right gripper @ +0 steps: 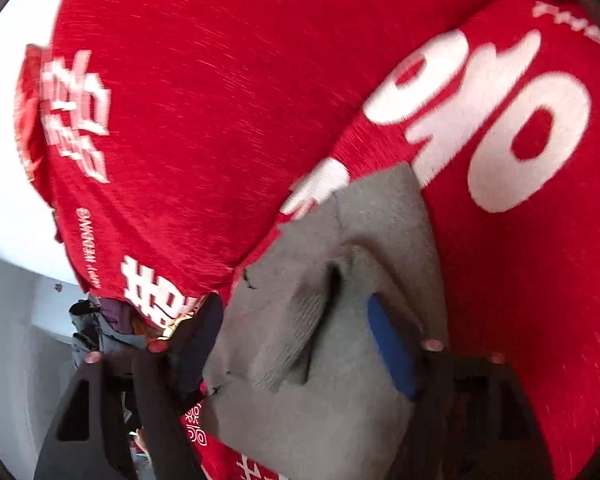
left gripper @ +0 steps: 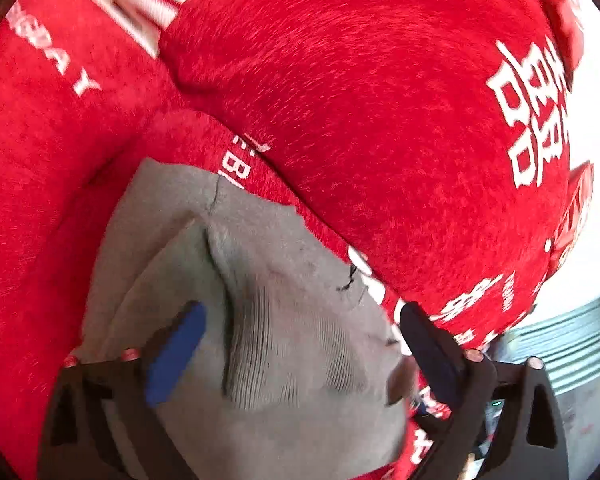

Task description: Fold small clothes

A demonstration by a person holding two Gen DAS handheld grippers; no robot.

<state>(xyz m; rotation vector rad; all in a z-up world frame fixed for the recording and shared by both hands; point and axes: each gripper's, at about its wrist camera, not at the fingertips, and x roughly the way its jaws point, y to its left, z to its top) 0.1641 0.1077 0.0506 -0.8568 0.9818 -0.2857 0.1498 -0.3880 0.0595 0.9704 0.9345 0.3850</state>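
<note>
Left wrist view: the red cloth [left gripper: 360, 92] fills the frame, printed in white with Chinese characters at the right and Latin letters ending "AY" at the upper left. The left gripper [left gripper: 300, 340] has its jaws spread, and the grey garment [left gripper: 268, 320] bunches between its fingers.

Right wrist view: the red cloth [right gripper: 204, 120] shows big blurred white characters. The right gripper [right gripper: 292, 340] is likewise spread, with the grey garment [right gripper: 320, 320] lying between its fingers.

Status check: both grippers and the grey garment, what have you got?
Left gripper open, fingers straddling the small grey knit garment. Right gripper open, same straddle. Garment bunched, not folded, on red printed fabric. Nothing blocking.
</note>
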